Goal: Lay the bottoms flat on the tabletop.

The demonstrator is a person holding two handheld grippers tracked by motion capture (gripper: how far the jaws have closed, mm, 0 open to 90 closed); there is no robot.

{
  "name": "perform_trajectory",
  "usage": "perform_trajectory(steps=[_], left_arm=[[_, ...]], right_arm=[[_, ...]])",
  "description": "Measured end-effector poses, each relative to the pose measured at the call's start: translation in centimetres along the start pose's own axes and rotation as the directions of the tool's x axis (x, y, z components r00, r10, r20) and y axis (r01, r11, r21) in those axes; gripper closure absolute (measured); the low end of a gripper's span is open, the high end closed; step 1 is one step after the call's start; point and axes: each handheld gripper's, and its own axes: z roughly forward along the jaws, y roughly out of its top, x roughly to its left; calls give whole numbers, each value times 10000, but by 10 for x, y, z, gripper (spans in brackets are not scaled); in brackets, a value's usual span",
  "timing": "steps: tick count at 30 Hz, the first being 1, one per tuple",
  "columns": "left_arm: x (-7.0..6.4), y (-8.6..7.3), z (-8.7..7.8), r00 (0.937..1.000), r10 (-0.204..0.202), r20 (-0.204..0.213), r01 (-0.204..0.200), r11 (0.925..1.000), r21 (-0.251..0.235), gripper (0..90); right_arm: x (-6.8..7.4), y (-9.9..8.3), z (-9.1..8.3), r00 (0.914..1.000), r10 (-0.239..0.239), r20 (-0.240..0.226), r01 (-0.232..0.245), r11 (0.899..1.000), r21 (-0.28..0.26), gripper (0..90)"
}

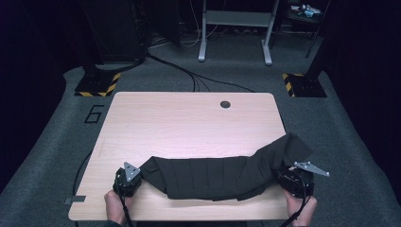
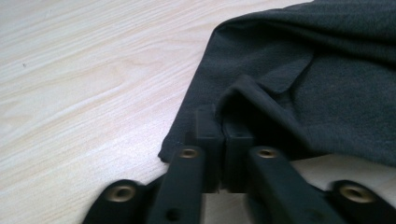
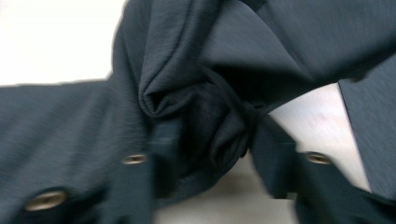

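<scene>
A dark grey cloth [image 1: 213, 175] lies in a long folded band across the near part of the wooden table [image 1: 189, 118]. At its left end my left gripper [image 1: 141, 174] is shut on a raised fold near the cloth's corner [image 2: 233, 93], the jaws pressed together [image 2: 223, 135]. At the right end my right gripper [image 1: 284, 173] has a bunched wad of the cloth [image 3: 210, 56] pinched between its jaws [image 3: 212, 140], which stand apart around the thick wad. Beyond the right gripper the cloth reaches toward the table's right edge. A hand holds each gripper at the front edge.
A round cable hole [image 1: 225, 104] sits near the table's far edge. A black figure 6 [image 1: 94, 113] is marked on the carpet at left. Yellow-black striped stand bases [image 1: 97, 85] [image 1: 302, 84] flank the far side, and cables [image 1: 189, 75] run across the floor.
</scene>
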Motion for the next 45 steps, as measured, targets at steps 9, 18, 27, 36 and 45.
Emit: perform_trajectory(steps=[9,18,27,36,45], left_arm=[[-2,18,-22,9954,-478,827,467,9988,149,283],[-21,42,-24,9919,300,1238,-290,9995,-101,339],[-7,20,5,9822,562,1793,-756,9918,1034,781],[20,12,3,9934,60,1148,-172,9951,974,781],[53,-2,-4,9976,-548,419,511,9950,856,758]], right_arm=[[-10,-8,-24,9987,-335,371,341,9993,-156,158],[-15,5,35,9990,-436,-61,441,9887,1431,425],[0,-3,44,9965,-833,-61,833,9861,1441,625],[24,-5,50,9935,-1071,-379,1115,9830,1458,625],[62,-4,61,9807,-1576,-1157,1736,9742,1441,616]])
